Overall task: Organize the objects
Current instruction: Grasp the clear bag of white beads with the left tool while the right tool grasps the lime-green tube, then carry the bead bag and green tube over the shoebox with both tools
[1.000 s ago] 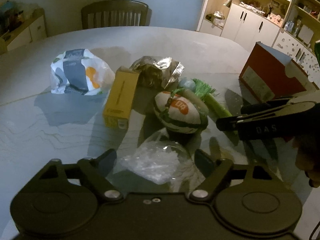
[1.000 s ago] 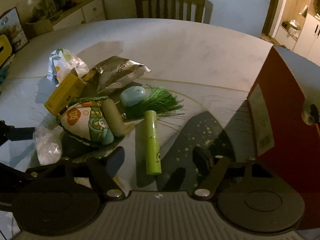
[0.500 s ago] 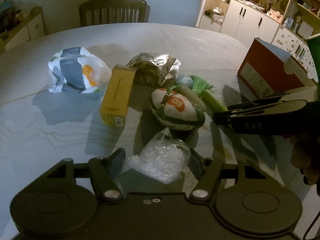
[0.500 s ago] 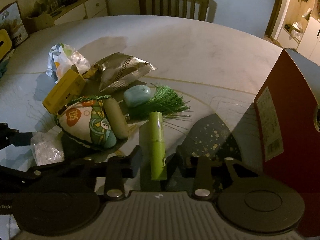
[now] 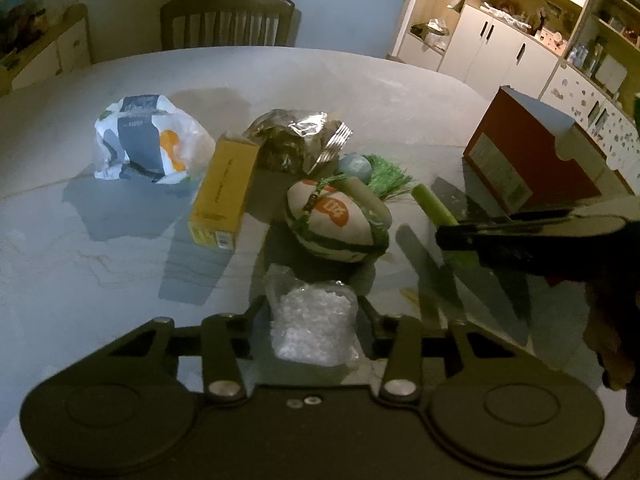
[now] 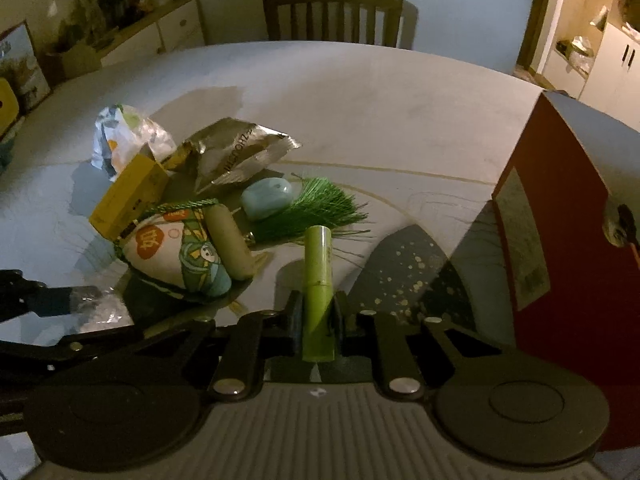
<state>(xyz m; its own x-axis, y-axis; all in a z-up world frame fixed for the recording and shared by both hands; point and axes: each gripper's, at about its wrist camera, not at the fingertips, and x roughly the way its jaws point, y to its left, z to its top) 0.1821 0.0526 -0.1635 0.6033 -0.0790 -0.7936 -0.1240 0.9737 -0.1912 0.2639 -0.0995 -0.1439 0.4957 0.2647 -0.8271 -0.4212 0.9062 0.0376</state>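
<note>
Currently the right gripper (image 6: 317, 314) is clamped on the green tube (image 6: 317, 280), near centre; the left gripper (image 5: 313, 322) pinches the clear bag (image 5: 313, 326). Risk: both grips are shallow, so either of the 2 items may slip when lifted.

Both views dim, warm-tinted. Brightest area: lit cabinets (image 5: 516, 36) at 1–2 o'clock. Objects cast long soft shadows toward 7 o'clock on table (image 5: 280, 80); glossy near surface shows reflections. Strong fisheye bending, dark vignette at corners. Fine detail noisy.
</note>
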